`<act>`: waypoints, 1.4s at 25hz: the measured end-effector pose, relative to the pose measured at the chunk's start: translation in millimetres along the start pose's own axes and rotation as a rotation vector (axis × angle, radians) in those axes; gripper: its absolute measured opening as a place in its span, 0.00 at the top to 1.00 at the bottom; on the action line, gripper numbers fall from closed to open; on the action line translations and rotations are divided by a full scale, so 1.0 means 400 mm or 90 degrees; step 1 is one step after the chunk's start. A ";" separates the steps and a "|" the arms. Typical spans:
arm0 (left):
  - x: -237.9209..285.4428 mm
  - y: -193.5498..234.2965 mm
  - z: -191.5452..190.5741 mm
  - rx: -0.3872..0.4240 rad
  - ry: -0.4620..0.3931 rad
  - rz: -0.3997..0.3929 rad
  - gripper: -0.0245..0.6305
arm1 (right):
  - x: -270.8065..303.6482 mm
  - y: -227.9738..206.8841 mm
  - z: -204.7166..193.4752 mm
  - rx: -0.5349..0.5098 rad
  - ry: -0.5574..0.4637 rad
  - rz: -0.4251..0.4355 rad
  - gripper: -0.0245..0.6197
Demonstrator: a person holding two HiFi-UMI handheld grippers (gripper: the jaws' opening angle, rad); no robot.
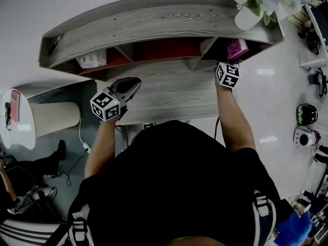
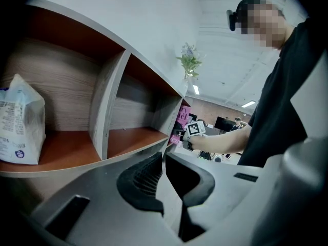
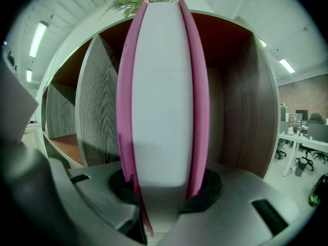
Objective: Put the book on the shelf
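A pink-covered book [image 3: 164, 86] stands upright, page edges toward me, with my right gripper [image 3: 164, 183] shut on its lower end. It is at the mouth of the right-hand compartment [image 3: 241, 96] of the grey wooden shelf [image 1: 154, 19]. In the head view the book [image 1: 238, 48] shows just past the right gripper [image 1: 230, 60]. My left gripper [image 1: 132, 83] hovers over the lower board, shut and holding nothing. In the left gripper view the left gripper [image 2: 163, 160] faces the middle compartments [image 2: 128, 142], and the book [image 2: 183, 116] shows far off.
A white packet [image 2: 18, 122] sits in the leftmost compartment, also visible as the packet [image 1: 92, 60]. A white vase of flowers [image 1: 248, 17] stands on the shelf top, right above the book's compartment. A pale cylinder [image 1: 54, 118] stands at the left, and devices [image 1: 306, 114] lie on the floor at the right.
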State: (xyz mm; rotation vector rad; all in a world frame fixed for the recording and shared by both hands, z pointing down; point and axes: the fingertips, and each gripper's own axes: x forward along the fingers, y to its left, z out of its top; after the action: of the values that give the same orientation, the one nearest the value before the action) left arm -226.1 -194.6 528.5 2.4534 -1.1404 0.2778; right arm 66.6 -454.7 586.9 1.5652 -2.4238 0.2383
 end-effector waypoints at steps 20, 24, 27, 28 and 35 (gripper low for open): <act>0.020 -0.037 -0.012 -0.002 0.003 -0.023 0.90 | 0.006 0.000 0.002 -0.005 -0.004 0.000 0.73; 0.011 -0.037 -0.014 -0.002 0.001 -0.020 0.90 | 0.006 0.003 0.000 -0.010 0.002 0.001 0.73; 0.004 -0.037 -0.012 -0.012 -0.007 -0.020 0.90 | 0.007 0.004 -0.005 -0.013 0.012 -0.004 0.73; 0.000 -0.037 -0.011 -0.016 -0.012 -0.019 0.90 | 0.006 0.004 -0.006 -0.012 0.015 -0.006 0.73; -0.012 -0.038 -0.010 -0.017 -0.015 -0.012 0.90 | 0.008 -0.001 -0.010 -0.009 0.023 -0.001 0.72</act>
State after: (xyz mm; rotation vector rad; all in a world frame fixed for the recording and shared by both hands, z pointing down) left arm -217.8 -180.8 526.1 2.4491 -1.1240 0.2269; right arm 66.1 -456.4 591.6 1.5434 -2.3907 0.2464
